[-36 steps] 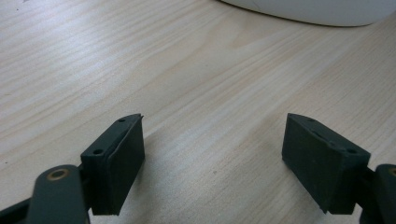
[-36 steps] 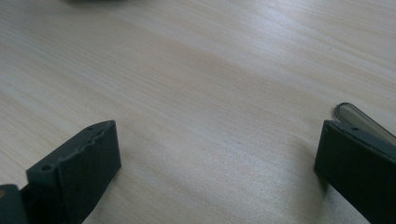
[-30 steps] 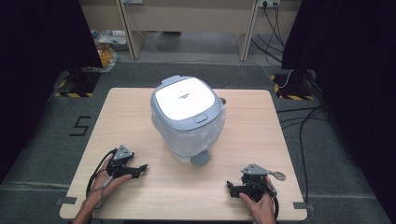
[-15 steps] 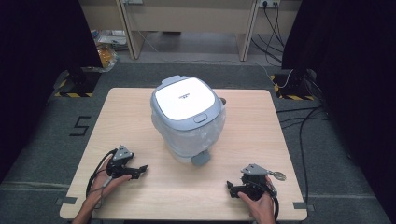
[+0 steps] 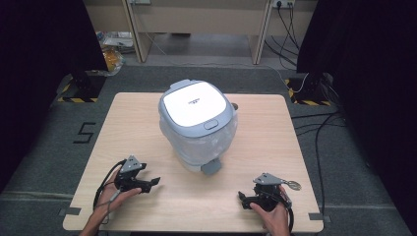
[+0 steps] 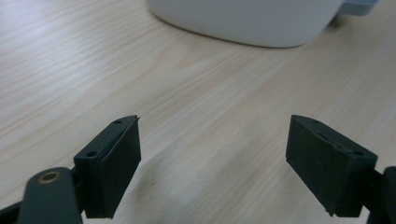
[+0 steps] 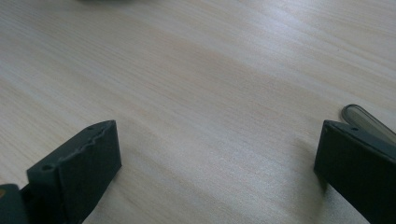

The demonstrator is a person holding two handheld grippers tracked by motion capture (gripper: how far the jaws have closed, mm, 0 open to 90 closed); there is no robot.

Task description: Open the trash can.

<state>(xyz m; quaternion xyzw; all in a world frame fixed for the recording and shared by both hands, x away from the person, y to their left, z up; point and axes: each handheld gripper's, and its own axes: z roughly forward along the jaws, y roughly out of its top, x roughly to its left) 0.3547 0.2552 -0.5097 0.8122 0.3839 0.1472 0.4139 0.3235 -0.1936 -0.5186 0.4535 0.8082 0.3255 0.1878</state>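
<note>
Nothing had changed over the last second: the cooker sat in the same spot at the middle of the surface, and both tools rested where they had been near the front edge. That suggested the work had not started yet, with the hands waiting at rest.

The left tool lay on the surface in the person's left hand, its jaws spread wide and holding nothing; in the left gripper view bare wood lay between them, with the cooker's white base ahead and apart. The right tool sat in the right hand, jaws also wide and empty, and the right gripper view looked across plain wood. A small flat metal piece lay just beside the right tool; it may have been a tab or ring, but it was too small to tell.

Counted: one cooker, lid shut, its body wrapped in clear film, with one grey latch button on the lid and one grey foot or tab at its base facing the person. Two tools, two hands, one surface. The cooker stood well apart from both tools, nearer the left one.
</note>
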